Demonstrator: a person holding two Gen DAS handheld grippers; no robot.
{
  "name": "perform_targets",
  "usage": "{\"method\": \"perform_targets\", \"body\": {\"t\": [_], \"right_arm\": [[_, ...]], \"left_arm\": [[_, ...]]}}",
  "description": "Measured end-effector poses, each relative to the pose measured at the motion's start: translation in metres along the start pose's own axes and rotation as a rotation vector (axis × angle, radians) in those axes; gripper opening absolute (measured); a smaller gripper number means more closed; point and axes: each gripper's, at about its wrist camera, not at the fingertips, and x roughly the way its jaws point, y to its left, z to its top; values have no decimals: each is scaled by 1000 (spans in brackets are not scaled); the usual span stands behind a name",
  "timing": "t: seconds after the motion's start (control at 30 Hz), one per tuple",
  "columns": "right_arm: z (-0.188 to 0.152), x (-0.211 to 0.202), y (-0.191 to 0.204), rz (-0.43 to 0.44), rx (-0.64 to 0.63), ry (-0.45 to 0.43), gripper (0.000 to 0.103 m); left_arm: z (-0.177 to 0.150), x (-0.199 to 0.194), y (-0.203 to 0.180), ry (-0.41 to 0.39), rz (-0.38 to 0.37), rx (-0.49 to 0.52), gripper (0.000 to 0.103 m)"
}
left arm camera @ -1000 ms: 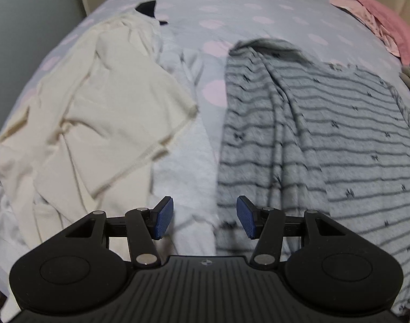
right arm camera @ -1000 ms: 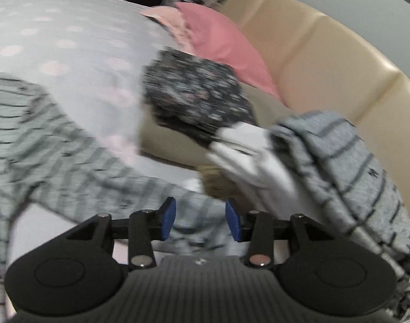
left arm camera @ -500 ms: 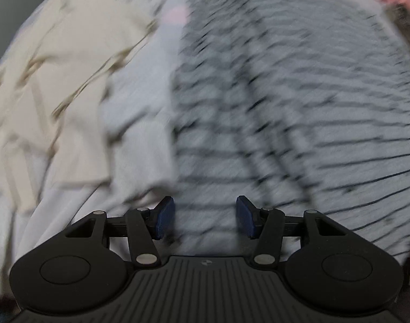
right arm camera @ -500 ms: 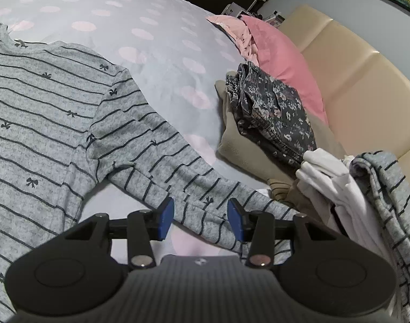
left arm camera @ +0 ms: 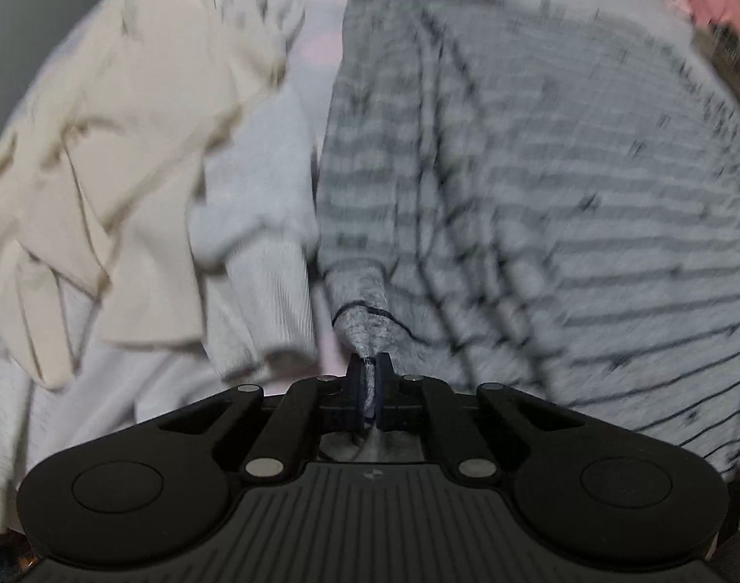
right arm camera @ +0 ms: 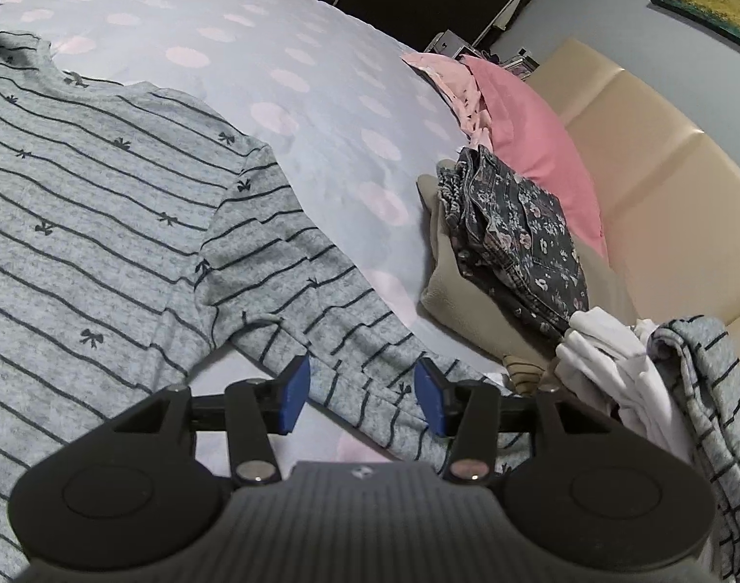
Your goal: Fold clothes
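A grey striped top [left arm camera: 540, 184] with small bow prints is spread flat across a pale bedspread [right arm camera: 282, 63] dotted with pink circles. In the left wrist view, which is blurred, the left gripper [left arm camera: 369, 384] is seen clamped on the cuff end of one sleeve of this top, the fabric being pinched between its two dark pads and bunched just beyond them. To the left of the sleeve a light grey ribbed garment [left arm camera: 263, 262] is laid, and further left a cream garment [left arm camera: 127, 145] is crumpled over it. In the right wrist view the right gripper [right arm camera: 362, 396] is held above the other sleeve [right arm camera: 321, 311] of the striped top, near its lower part; its blue pads [right arm camera: 292, 396] are set moderately apart and are opening, and the sleeve is seen in the gap between them, but no pressing on it by the pads is shown. To the right of this sleeve a stack is seen at the edge of the bed: a dark floral garment [right arm camera: 511, 238] is folded on top of a beige one [right arm camera: 472, 301]. Nearer and further right, white clothes [right arm camera: 613, 364] and another grey striped piece [right arm camera: 710, 388] are heaped. A pink pillow [right arm camera: 530, 145] is propped at the far right against a cream padded headboard [right arm camera: 661, 170], and a framed picture [right arm camera: 705, 0] is hung on the wall above.
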Motion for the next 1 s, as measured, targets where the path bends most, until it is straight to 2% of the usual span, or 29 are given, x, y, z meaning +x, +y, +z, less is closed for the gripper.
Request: {"method": "perform_targets", "body": {"t": [0.1, 0.2, 0.33, 0.5, 0.63, 0.83, 0.9, 1.0], "right_arm": [[-3, 4, -3, -2, 6, 29, 51], [-5, 8, -8, 5, 40, 61, 51], [-9, 11, -14, 13, 79, 90, 52], [-15, 14, -18, 1, 85, 109, 52], [-18, 19, -23, -6, 97, 127, 52], [-17, 22, -34, 27, 154, 133, 53], [-15, 22, -36, 52, 181, 132, 54], [-11, 21, -37, 91, 196, 107, 54]], "left_arm": [[17, -37, 11, -93, -40, -53, 2], [41, -67, 24, -174, -20, -85, 2], [78, -96, 53, -258, 72, -122, 2], [121, -113, 109, -302, 200, -228, 2], [150, -109, 158, -320, 341, -303, 2], [180, -64, 214, -275, 436, -407, 3], [183, -48, 220, -258, 459, -417, 7], [182, -27, 219, -220, 465, -382, 21]]}}
